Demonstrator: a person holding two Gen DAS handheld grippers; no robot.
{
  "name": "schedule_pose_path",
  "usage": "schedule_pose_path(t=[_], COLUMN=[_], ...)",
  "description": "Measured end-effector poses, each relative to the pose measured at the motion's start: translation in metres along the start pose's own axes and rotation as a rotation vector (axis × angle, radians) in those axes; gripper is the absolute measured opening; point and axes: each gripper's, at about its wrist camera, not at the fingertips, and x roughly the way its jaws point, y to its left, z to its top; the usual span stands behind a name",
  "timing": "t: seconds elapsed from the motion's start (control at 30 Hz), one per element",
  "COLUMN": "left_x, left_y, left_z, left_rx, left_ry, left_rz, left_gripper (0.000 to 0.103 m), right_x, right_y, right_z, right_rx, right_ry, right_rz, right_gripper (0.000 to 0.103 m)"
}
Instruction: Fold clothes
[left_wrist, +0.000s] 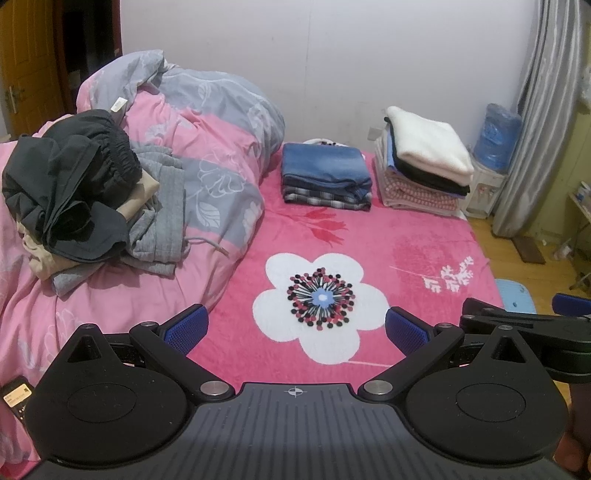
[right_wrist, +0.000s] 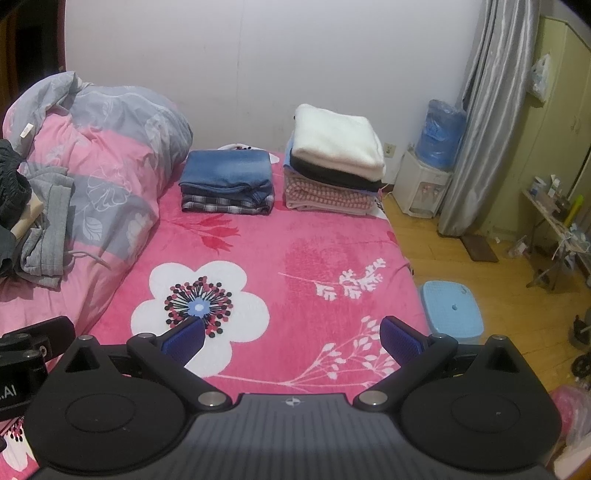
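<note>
I held my left hand-held gripper (left_wrist: 295, 328) over the pink floral bed (left_wrist: 369, 236) with its blue pads spread wide and nothing between them, and my right hand-held gripper (right_wrist: 293, 338) hovered just beside it, equally wide and empty. The unfolded clothes (left_wrist: 85, 195) lay heaped on the bunched pink-and-grey duvet (left_wrist: 207, 122) at my left: black trousers (left_wrist: 70, 177) crumpled on top with their elastic waistband turned toward the wall, a tan garment beneath, and a grey piece (left_wrist: 159, 218) trailing toward the bed's middle, its drawstring pointing down-right; the heap had no clear long axis. By the wall stood two folded stacks, well apart from my grippers: the jeans stack (left_wrist: 325, 177), its long side running across the bed, and just right of it a taller stack topped by a white towel-like fold (left_wrist: 428, 140), tilted slightly toward the bed's edge.
</note>
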Motion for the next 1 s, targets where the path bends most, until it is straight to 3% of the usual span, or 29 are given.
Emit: schedule_pose_path(t=[1.0], left_x=[-0.0035], left_y=[0.0055], left_z=[0.0], left_rx=[-0.009], left_ry=[-0.01], left_rz=[-0.003], left_gripper=[0.103], right_x=[-0.005], right_y=[0.0067], right_z=[0.004], right_rx=[-0.02], right_ry=[-0.016], right_rz=[-0.003], right_gripper=[0.103])
